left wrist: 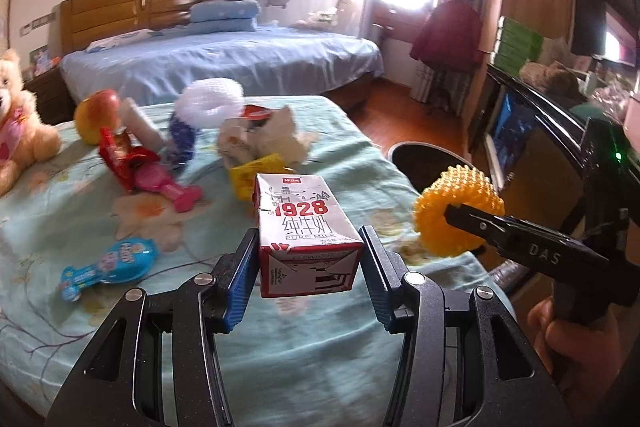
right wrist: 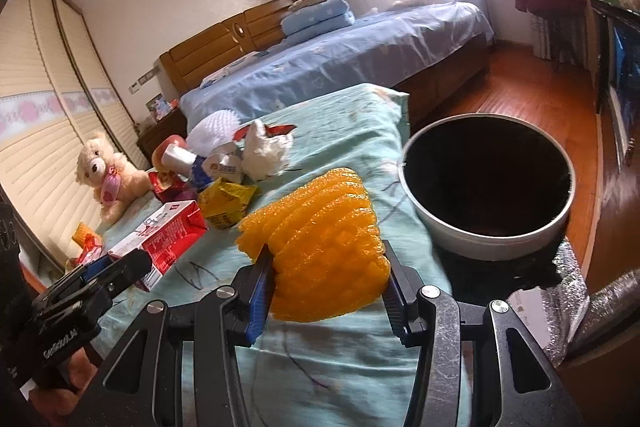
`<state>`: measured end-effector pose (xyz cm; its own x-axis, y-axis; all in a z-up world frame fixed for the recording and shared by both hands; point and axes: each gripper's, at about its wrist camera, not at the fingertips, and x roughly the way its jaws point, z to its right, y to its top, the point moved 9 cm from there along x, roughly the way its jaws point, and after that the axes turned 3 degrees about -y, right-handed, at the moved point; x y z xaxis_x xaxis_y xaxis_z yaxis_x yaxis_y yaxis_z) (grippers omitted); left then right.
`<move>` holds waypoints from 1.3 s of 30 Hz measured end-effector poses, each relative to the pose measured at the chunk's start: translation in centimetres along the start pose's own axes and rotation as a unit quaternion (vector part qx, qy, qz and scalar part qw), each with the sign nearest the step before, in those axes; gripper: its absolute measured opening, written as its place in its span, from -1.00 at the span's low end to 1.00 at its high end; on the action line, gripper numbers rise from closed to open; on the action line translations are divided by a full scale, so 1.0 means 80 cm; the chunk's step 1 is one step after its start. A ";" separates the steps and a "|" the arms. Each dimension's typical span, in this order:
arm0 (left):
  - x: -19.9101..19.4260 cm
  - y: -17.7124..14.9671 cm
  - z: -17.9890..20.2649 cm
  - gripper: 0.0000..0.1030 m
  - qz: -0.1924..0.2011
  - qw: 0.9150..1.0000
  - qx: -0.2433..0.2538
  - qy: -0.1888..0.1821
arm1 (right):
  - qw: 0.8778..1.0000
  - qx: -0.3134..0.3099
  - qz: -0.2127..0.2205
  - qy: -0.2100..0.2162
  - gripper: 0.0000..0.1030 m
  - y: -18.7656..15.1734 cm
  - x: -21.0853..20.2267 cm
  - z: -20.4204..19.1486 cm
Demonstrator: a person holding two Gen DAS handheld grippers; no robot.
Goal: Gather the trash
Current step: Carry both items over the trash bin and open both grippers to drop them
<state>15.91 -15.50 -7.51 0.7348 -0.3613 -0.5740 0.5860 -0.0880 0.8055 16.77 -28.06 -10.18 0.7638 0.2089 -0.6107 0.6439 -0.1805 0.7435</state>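
The left tongs [left wrist: 308,259] are clenched on one milk carton [left wrist: 306,227], which stands upright between the blue pads, lifted clear of the tabletop [left wrist: 48,247] with its pale green flowered cloth. The right tongs [right wrist: 326,287] grasp one orange foam fruit net [right wrist: 320,239], squeezed between their pads just beside the round bin [right wrist: 486,187], which stands off the tabletop's right edge. On the cloth behind lie one yellow wrapper [right wrist: 226,203], one crumpled tissue [right wrist: 266,151], one white foam net [left wrist: 210,101], one apple [left wrist: 96,115], one blue packet [left wrist: 108,263] and one teddy bear [right wrist: 108,175].
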 end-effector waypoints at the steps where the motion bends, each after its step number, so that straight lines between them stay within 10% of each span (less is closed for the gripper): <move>1: 0.003 0.000 0.007 -0.05 -0.002 1.000 0.004 -0.006 | 1.000 0.003 0.000 -0.003 -0.05 0.000 -0.001 0.004; 39: 0.142 0.052 0.148 -0.05 -0.067 0.990 0.065 -0.105 | 0.994 0.060 -0.021 -0.094 -0.04 0.064 0.036 0.186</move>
<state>22.66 -30.96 -8.93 0.5583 -0.5219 -0.6449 0.6145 -0.2620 0.7441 22.92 -42.72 -12.22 0.7232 0.0379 -0.6896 0.6682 -0.2909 0.6848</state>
